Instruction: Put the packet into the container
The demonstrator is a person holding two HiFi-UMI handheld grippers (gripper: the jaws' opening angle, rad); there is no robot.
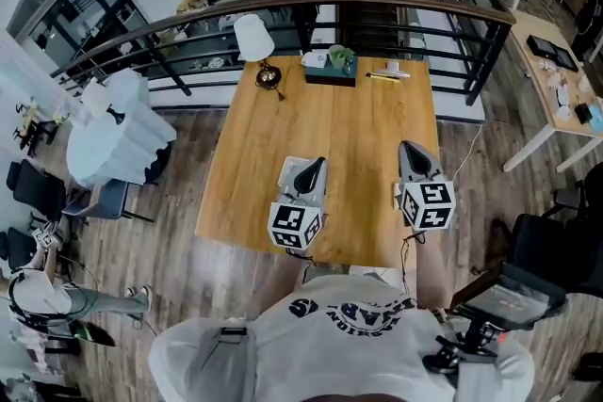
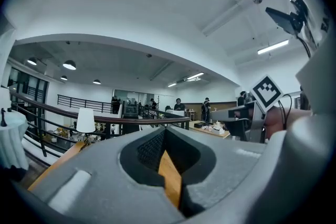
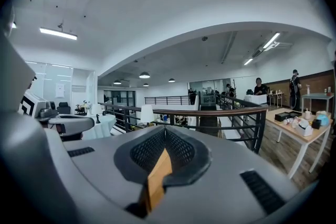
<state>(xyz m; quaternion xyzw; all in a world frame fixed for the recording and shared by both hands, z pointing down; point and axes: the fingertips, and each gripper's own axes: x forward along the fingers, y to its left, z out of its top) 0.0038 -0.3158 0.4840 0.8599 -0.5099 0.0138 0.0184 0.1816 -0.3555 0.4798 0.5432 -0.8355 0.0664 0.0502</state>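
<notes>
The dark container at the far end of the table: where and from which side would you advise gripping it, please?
Probably the near long wall of the container, approached from the near side and slightly above, one of the jaws inside the rim and one outside. It is a low rectangular box with a long side turned this way, seemingly too broad to span.

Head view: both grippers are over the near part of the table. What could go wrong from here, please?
1. The lamp stands just left of the dark container; the left gripper might knock it when reaching.
2. The dark container lies at the far edge of the table, by the railing; a push could slide it off.
3. The left gripper and the right gripper are shut; unless opened first, they would push things rather than grasp them.
</notes>
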